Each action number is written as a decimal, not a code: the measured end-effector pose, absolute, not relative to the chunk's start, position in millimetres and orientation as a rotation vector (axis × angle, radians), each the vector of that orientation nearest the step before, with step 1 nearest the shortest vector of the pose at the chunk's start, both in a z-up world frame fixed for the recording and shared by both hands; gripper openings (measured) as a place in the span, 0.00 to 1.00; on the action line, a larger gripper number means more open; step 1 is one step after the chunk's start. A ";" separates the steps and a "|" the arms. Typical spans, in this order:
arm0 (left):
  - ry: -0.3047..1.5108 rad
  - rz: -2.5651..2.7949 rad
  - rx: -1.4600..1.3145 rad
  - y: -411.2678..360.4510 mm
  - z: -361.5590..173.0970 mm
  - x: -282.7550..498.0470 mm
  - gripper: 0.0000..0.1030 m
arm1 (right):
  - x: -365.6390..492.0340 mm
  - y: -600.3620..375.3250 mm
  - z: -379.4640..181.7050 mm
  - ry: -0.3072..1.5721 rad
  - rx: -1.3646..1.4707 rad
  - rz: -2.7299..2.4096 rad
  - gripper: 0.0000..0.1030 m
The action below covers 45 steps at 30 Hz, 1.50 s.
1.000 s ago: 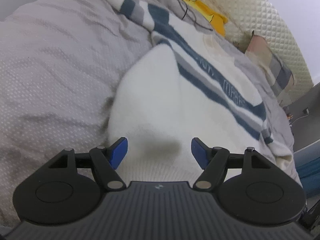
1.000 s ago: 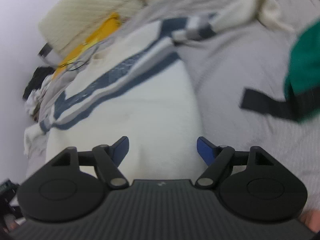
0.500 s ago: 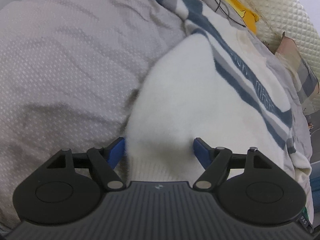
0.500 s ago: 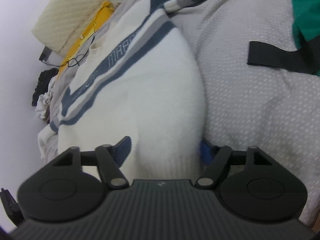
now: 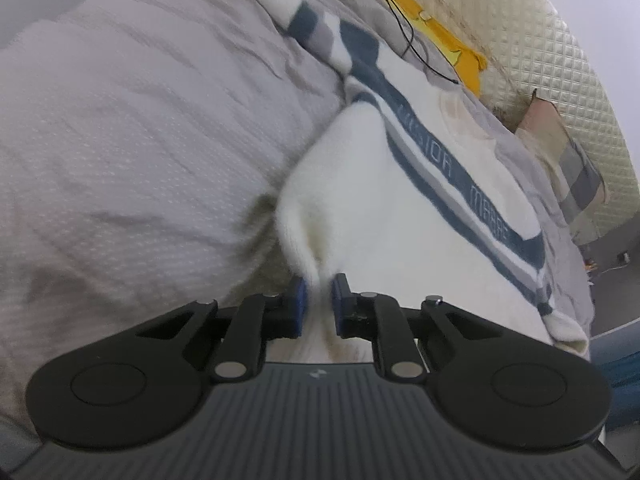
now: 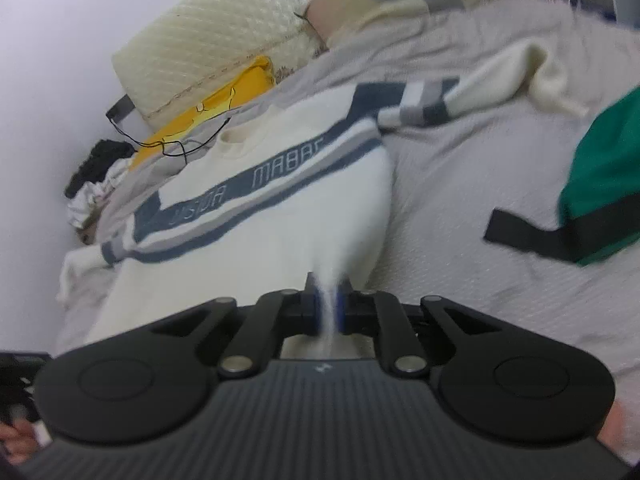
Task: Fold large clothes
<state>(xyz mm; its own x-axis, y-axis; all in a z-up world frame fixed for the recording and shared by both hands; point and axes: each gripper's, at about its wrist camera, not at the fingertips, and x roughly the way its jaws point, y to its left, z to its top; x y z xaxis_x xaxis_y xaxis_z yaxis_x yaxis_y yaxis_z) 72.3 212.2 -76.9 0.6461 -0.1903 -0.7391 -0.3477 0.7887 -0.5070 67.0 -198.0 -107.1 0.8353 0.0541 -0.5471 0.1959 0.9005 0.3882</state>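
Observation:
A white sweater with blue and grey chest stripes lies spread on a grey bedspread. My left gripper is closing, and its blue pads pinch the sweater's bottom hem at the left corner, which bunches up between them. In the right wrist view the same sweater stretches away, and my right gripper is shut on the hem at the right corner. One sleeve trails off to the upper right.
A cream quilted headboard and a plaid pillow stand at the far end. A yellow item with a black cable lies beside the collar. A green garment with a black strap rests on the bedspread at right.
Both grippers went from wide open around the hem to closed on it. The cloth now puckers up between each pair of pads, and both views have lifted slightly.

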 end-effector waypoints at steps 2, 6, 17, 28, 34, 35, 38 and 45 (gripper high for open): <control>0.895 0.135 -0.653 210.6 -73.7 68.8 0.09 | 68.1 -200.2 -114.6 0.630 0.446 -0.096 0.11; 0.951 0.196 -0.619 208.9 -73.1 68.9 0.06 | 83.1 -215.3 -138.9 0.739 0.536 -0.131 0.11; 0.891 0.110 -0.487 191.5 -52.8 66.8 0.20 | 75.1 -210.9 -124.3 0.655 0.540 -0.114 0.16; 0.705 -0.042 -0.279 126.7 11.1 70.4 0.31 | 69.6 -209.2 -91.9 0.488 0.405 -0.135 0.34; 0.650 -0.144 -0.168 75.3 27.0 86.4 0.44 | 73.5 -217.6 -80.7 0.409 0.390 -0.115 0.57; 0.645 -0.155 -0.156 67.8 26.6 91.2 0.47 | 77.4 -220.4 -80.2 0.405 0.395 -0.116 0.57; 0.623 -0.193 -0.129 48.6 16.9 104.8 0.56 | 94.5 -234.2 -79.8 0.388 0.418 -0.137 0.57; 0.693 -0.236 -0.170 40.8 -34.2 136.9 0.65 | 140.4 -285.1 -81.4 0.340 0.545 -0.174 0.85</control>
<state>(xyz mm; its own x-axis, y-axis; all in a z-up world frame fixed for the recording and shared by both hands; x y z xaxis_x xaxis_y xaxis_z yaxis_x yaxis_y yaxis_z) 136.9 40.8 -34.2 0.7442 -0.2708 -0.6106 0.1584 0.9596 -0.2325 140.4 -285.1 -81.4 0.9297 -0.0718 -0.3613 0.2505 0.8424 0.4771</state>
